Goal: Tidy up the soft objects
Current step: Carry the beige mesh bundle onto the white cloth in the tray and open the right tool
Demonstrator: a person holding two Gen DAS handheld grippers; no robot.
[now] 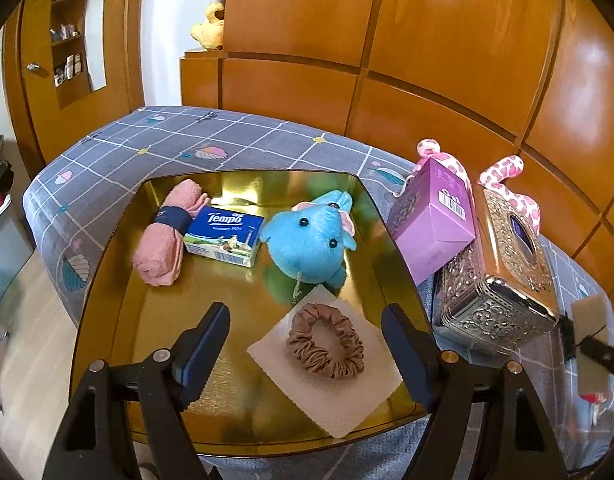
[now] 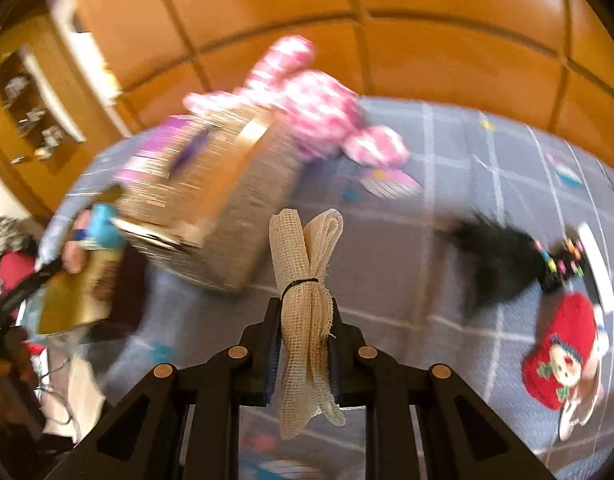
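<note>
The right claw (image 2: 306, 344) is clamped on a bundle of cream mesh cloth (image 2: 305, 308), its pads pressing both sides just below the black tie that cinches the bundle; the folded upper end stands above the fingertips and the loose lower end hangs toward the camera. Beyond it the view is smeared by motion: a gold embossed tissue box (image 2: 211, 208) lies to the left on the grey checked bedspread (image 2: 427, 208), a pink spotted plush (image 2: 315, 116) behind it, a black furry thing (image 2: 499, 260) to the right and a red plush with a doll face (image 2: 563, 352) near the right edge.

The left claw (image 1: 305, 352) stands wide apart and holds nothing, its two pads hanging either side of a brown scrunchie (image 1: 327, 342) without touching it. The scrunchie lies on a white paper napkin (image 1: 327, 384) at the near side of a gold tray (image 1: 107, 280). Farther in on the tray sit a blue plush elephant (image 1: 307, 240), a Tempo tissue pack (image 1: 223, 236) just left of it, and a rolled pink towel (image 1: 163, 240) with a dark band, touching the pack. Right of the tray, on the bedspread, a purple carton (image 1: 431, 220) leans against the tissue box, with the pink plush behind both. Wooden panelling (image 1: 387, 60) backs the scene
</note>
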